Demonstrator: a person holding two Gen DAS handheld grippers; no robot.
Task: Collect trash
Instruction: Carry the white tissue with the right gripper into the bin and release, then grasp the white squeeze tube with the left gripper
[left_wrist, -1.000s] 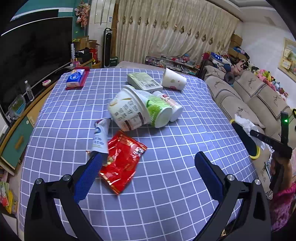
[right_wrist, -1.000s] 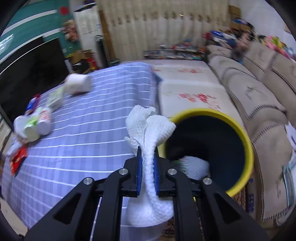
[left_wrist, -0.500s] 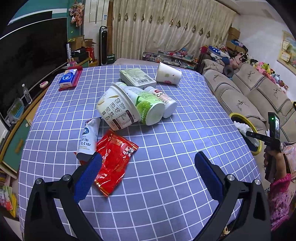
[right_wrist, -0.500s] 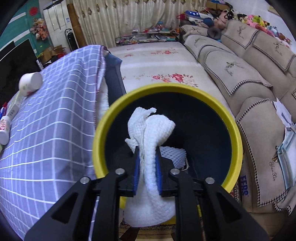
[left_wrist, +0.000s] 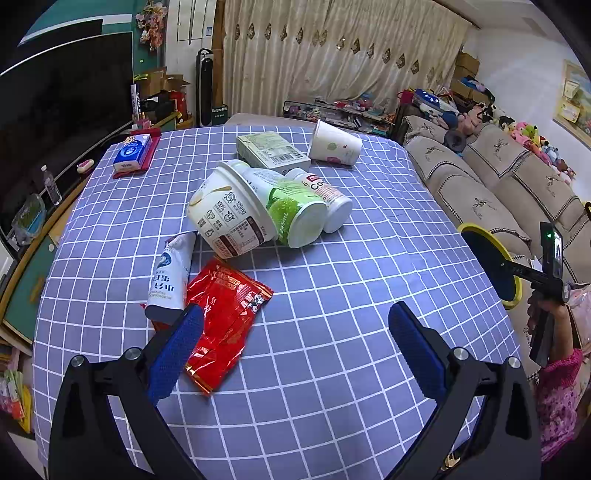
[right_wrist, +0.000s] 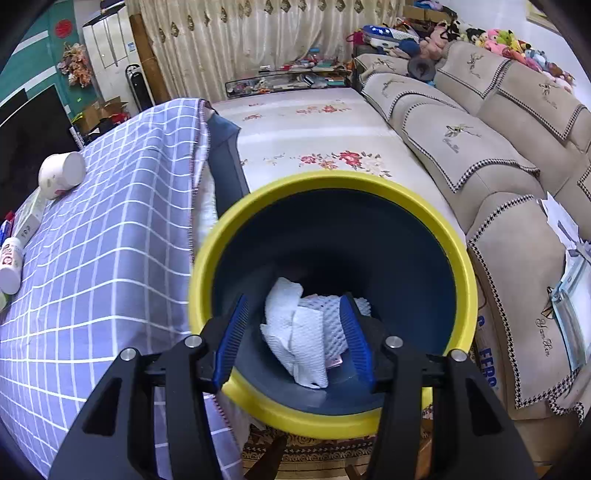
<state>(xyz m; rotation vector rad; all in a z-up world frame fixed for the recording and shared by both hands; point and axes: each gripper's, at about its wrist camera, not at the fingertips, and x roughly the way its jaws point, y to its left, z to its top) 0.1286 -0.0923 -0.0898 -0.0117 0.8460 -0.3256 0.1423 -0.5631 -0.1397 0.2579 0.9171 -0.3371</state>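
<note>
My right gripper (right_wrist: 293, 299) is open above the yellow-rimmed dark bin (right_wrist: 458, 258). A white paper towel (right_wrist: 295, 332) lies inside the bin on white foam netting (right_wrist: 328, 314). My left gripper (left_wrist: 293, 314) is open and empty over the checked table (left_wrist: 332, 369). Its left finger (left_wrist: 173, 350) is beside a red snack wrapper (left_wrist: 221, 321) and a white tube (left_wrist: 170, 273). Farther back lie a large white cup (left_wrist: 225, 214), a green cup (left_wrist: 291, 210), a small bottle (left_wrist: 325, 199), a carton (left_wrist: 273, 151) and a paper cup (left_wrist: 332, 147).
The bin (left_wrist: 491, 262) stands off the table's right edge, next to a beige sofa (left_wrist: 498, 177). A tissue pack on a red tray (left_wrist: 133, 151) sits at the table's far left. A TV cabinet runs along the left side. The paper cup (right_wrist: 61, 173) shows in the right wrist view.
My right gripper opened and let go of the paper towel, which dropped into the bin. My left gripper shifted slightly over the table and stayed open.
</note>
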